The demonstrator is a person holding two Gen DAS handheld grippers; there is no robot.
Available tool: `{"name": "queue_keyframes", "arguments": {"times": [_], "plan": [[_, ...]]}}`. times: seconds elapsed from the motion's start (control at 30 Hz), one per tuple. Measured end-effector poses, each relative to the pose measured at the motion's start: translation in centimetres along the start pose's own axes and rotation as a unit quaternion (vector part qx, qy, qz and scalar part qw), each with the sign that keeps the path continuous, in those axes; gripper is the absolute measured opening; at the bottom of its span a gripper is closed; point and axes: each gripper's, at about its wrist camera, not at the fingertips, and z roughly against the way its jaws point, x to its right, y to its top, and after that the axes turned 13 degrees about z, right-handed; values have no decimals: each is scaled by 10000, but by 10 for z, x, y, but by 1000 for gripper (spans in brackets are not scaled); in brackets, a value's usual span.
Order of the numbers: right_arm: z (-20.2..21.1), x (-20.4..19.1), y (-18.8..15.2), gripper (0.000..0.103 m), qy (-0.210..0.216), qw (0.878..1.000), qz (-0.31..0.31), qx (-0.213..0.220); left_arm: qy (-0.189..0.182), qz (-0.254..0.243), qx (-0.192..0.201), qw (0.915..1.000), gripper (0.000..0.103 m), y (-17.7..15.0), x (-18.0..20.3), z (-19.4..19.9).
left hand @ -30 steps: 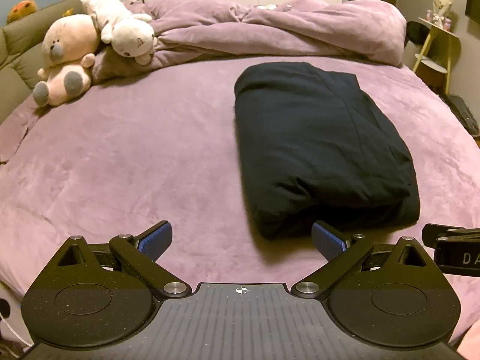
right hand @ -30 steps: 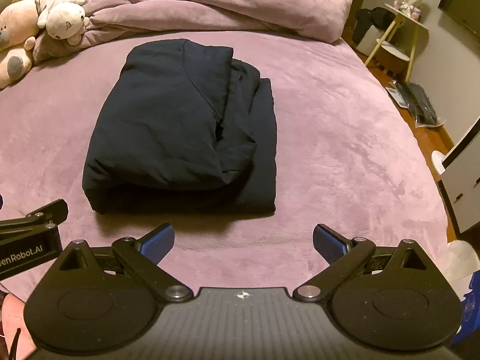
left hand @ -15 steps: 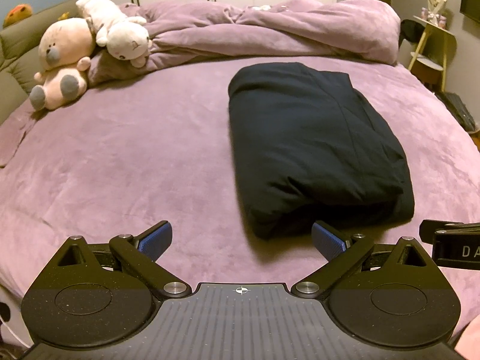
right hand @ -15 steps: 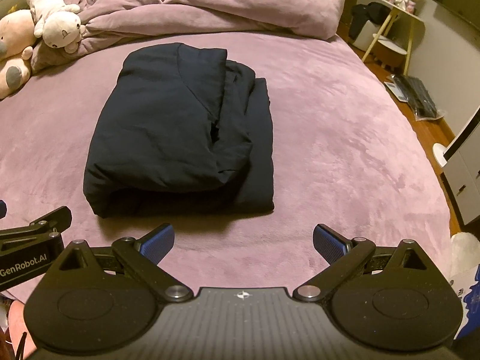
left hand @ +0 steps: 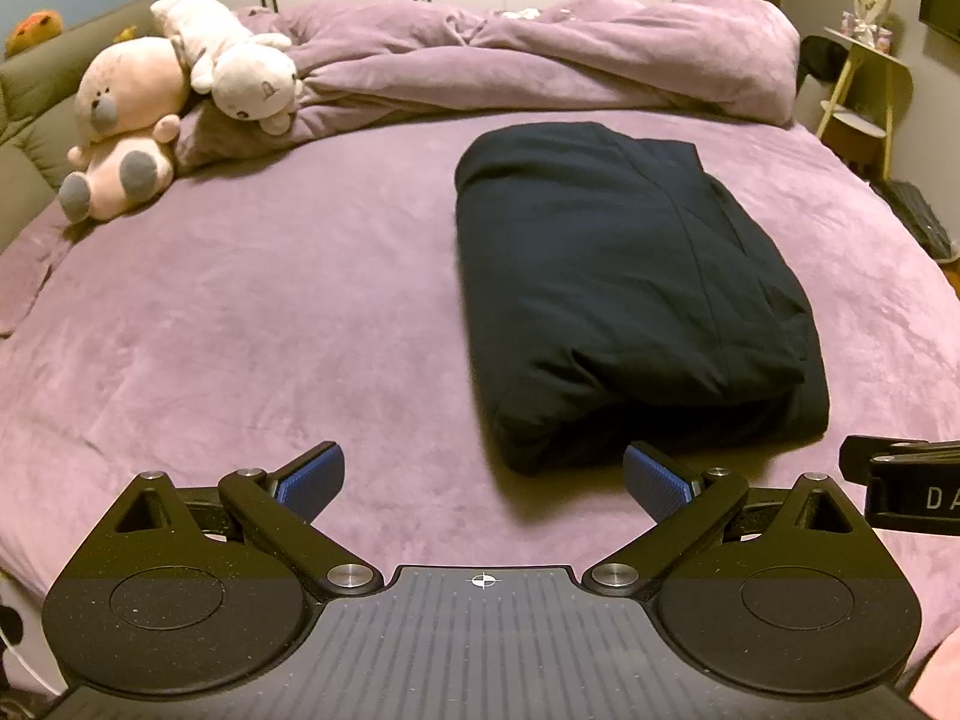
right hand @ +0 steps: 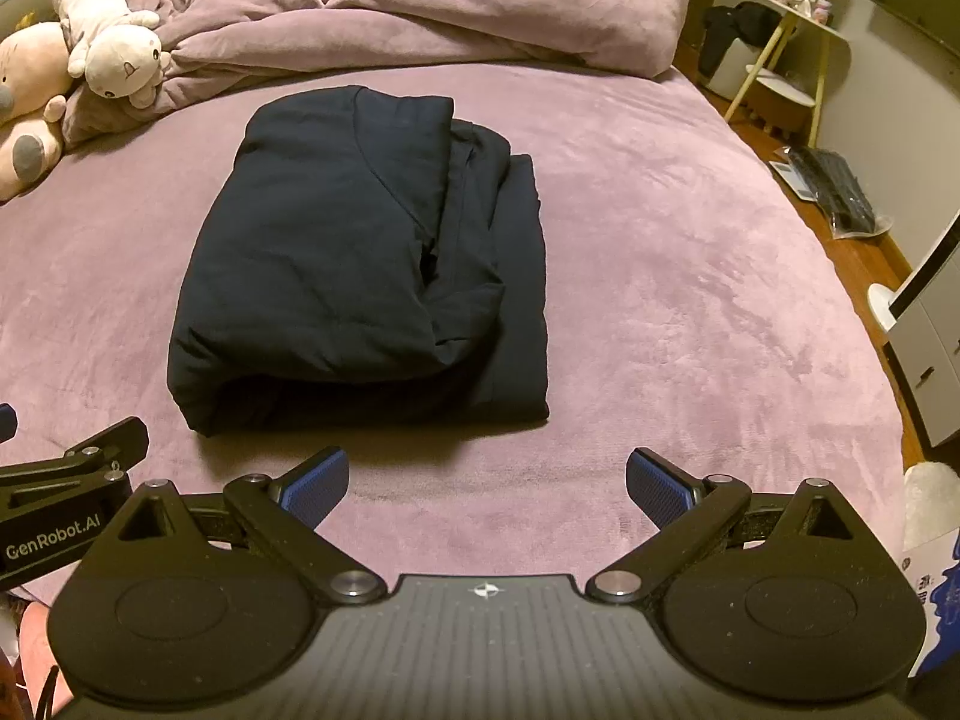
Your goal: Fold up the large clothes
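Each black hand-held gripper [left hand: 483,483] has blue ribbed pads [left hand: 312,479], silver screws and white lettering.

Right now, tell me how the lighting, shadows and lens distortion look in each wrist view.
Left wrist view: warm dim light, the bed bulges from fisheye curvature, and the dark folded garment loses its crease detail and casts a shadow towards the camera. Right wrist view: same warm cast, folds in the garment read more clearly, room edges bend near the side table.

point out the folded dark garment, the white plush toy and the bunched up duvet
folded dark garment [right hand: 336,252], right wrist view, top folded layer
white plush toy [left hand: 255,81], left wrist view, its head
bunched up duvet [right hand: 420,18], right wrist view, middle of the heap
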Motion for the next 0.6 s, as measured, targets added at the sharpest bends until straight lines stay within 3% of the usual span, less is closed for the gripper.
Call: {"name": "queue_keyframes", "arguments": {"times": [0.6], "plan": [[1, 3, -1, 99, 19, 10000, -32, 21, -38, -13, -52, 10000, 102, -1, 3, 1]]}}
